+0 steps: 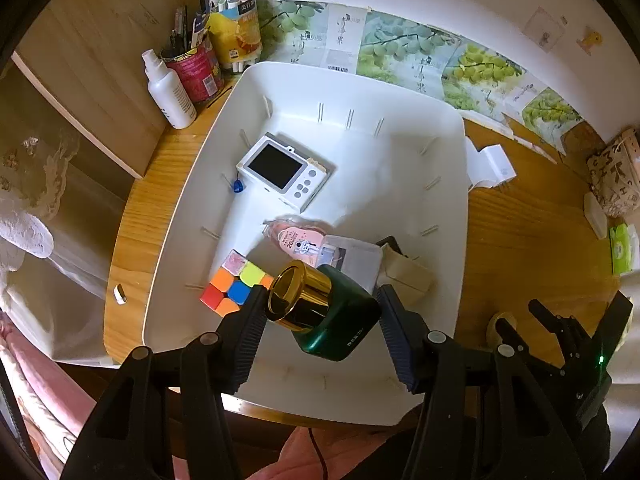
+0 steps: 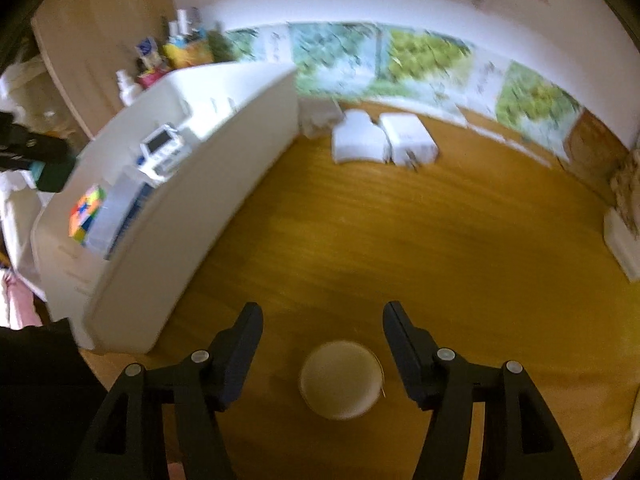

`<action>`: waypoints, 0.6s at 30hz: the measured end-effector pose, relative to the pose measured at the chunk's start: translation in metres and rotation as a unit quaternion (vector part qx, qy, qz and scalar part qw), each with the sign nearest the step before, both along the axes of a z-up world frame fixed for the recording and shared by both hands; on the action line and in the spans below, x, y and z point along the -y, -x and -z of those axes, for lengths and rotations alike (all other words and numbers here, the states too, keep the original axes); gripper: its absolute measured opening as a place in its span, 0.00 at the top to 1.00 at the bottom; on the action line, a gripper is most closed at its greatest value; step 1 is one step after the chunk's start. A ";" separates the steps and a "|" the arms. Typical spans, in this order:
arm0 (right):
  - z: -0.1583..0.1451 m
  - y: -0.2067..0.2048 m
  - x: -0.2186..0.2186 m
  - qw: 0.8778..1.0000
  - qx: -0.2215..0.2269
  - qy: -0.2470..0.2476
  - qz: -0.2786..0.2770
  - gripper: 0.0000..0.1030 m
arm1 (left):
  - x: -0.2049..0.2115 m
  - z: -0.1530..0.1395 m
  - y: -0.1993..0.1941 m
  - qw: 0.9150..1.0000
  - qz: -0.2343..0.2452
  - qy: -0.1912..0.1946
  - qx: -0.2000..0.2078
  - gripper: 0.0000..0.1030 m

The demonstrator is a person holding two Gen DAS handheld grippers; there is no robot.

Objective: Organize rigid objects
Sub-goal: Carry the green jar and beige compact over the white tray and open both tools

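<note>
Left gripper (image 1: pixel 320 304) jaws clamped on green-and-gold bottle (image 1: pixel 320 308), held over white bin (image 1: pixel 456 184) near cube (image 1: pixel 234 288). Right gripper (image 2: pixel 322 322) jaws apart above round white lid (image 2: pixel 340 378) on surface (image 2: pixel 400 240); not touching it.

1 bin (image 1: pixel 460 168), 1 cube (image 1: pixel 234 288), 1 camera (image 1: pixel 286 172), 2 white boxes (image 2: pixel 384 140)

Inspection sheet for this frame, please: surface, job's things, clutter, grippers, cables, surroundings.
Surface: wooden tabletop.
Job's things: large white plastic bin holding a white digital camera, a multicoloured puzzle cube and a pink packet; round cream disc on the table.
Clutter: white spray bottle, red pen tin, white boxes.
Grippers: left gripper shut on a green-and-gold cylinder device; right gripper open above the disc.
Cables: nothing seen.
Surroundings: white wall, fruit-print paper.
</note>
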State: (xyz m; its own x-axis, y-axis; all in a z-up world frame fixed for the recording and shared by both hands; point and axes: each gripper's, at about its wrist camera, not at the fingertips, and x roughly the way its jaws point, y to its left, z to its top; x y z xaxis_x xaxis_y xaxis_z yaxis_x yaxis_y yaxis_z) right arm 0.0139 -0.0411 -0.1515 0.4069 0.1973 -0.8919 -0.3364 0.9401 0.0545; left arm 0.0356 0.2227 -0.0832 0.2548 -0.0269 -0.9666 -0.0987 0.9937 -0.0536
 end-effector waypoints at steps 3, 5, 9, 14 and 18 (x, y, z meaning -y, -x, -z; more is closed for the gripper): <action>0.010 0.001 0.008 0.999 -0.025 0.008 0.034 0.37 | -0.002 0.004 -0.001 1.000 0.008 -0.003 -0.005 0.42; 0.015 0.003 0.015 0.998 -0.036 0.008 0.054 0.36 | -0.002 0.006 -0.001 1.000 0.013 -0.004 -0.008 0.42; 0.022 0.006 0.025 0.994 -0.055 0.011 0.090 0.36 | -0.002 0.011 -0.003 1.000 0.022 -0.007 -0.016 0.42; 0.029 0.010 0.028 0.991 -0.073 0.007 0.110 0.36 | -0.002 0.014 -0.004 0.999 0.031 -0.009 -0.021 0.42; 0.030 0.012 0.022 0.991 -0.075 0.014 0.107 0.36 | -0.003 0.016 -0.004 0.999 0.033 -0.011 -0.024 0.42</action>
